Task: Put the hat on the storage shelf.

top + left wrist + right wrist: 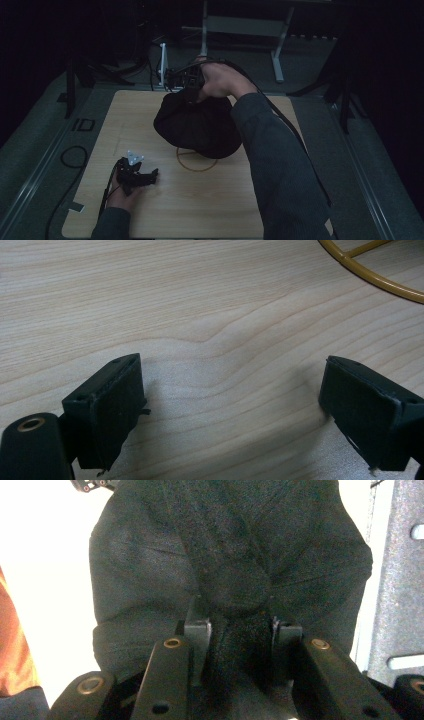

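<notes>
A black cloth bundle sits on the far middle of the wooden table, partly over a thin gold ring. My right gripper is at the bundle's far top, shut on a gathered fold of the cloth; in the right gripper view the fold is pinched between the two pads. My left gripper rests low at the table's near left, pointing right. Its jaws stand wide open over bare wood, with the arc of the gold ring beyond them.
A black cable loops on the grey floor left of the table. A metal frame with legs stands behind the table. Dark stands flank it at left and right. The right forearm's grey sleeve crosses the table's right half.
</notes>
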Action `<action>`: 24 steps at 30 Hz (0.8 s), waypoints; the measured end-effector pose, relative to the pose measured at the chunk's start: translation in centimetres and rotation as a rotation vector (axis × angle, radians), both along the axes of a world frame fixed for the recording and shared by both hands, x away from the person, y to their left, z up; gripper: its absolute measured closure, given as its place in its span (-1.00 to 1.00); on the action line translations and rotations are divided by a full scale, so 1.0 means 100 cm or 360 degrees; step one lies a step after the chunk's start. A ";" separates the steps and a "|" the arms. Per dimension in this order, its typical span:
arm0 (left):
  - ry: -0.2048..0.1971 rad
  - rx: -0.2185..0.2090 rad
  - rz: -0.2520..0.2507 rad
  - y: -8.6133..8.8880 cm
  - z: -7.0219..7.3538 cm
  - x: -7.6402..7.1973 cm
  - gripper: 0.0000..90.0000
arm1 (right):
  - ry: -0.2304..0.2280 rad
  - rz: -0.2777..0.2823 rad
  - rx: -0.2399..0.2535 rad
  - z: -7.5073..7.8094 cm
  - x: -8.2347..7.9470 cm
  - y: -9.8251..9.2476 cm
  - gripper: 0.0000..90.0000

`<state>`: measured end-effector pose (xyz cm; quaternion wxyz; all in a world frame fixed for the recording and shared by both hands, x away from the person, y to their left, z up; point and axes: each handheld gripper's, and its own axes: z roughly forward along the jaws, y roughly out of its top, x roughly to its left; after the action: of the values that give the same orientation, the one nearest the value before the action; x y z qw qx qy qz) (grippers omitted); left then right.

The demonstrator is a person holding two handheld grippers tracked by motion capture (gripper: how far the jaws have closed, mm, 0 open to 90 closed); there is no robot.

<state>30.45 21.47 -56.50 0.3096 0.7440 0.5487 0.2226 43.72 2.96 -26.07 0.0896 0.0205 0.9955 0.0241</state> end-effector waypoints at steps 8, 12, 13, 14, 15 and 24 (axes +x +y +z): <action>-0.0002 0.0000 0.0001 0.000 0.000 0.000 -0.76 | 0.0019 -0.0032 0.0041 -0.005 0.009 -0.005 0.52; -0.0003 0.0000 0.0000 0.000 0.000 0.000 -0.76 | 0.0016 -0.0043 0.0041 -0.007 0.008 -0.003 0.49; -0.0003 0.0000 0.0000 0.000 0.000 0.000 -0.76 | 0.0016 -0.0044 0.0042 -0.007 0.009 -0.003 0.48; -0.0003 0.0000 0.0001 0.000 0.000 0.000 -0.76 | 0.0014 -0.0043 0.0042 -0.008 0.009 -0.003 0.45; -0.0002 0.0001 0.0000 0.000 0.000 0.000 -0.76 | 0.0007 -0.0041 0.0040 -0.009 0.009 -0.003 0.42; -0.0004 0.0001 -0.0002 0.000 0.000 0.000 -0.76 | -0.0017 -0.0081 0.0071 -0.011 0.012 -0.005 0.17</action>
<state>30.43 21.44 -56.51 0.3101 0.7442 0.5477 0.2234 44.96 2.49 -27.15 0.0951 0.0477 0.9933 0.0441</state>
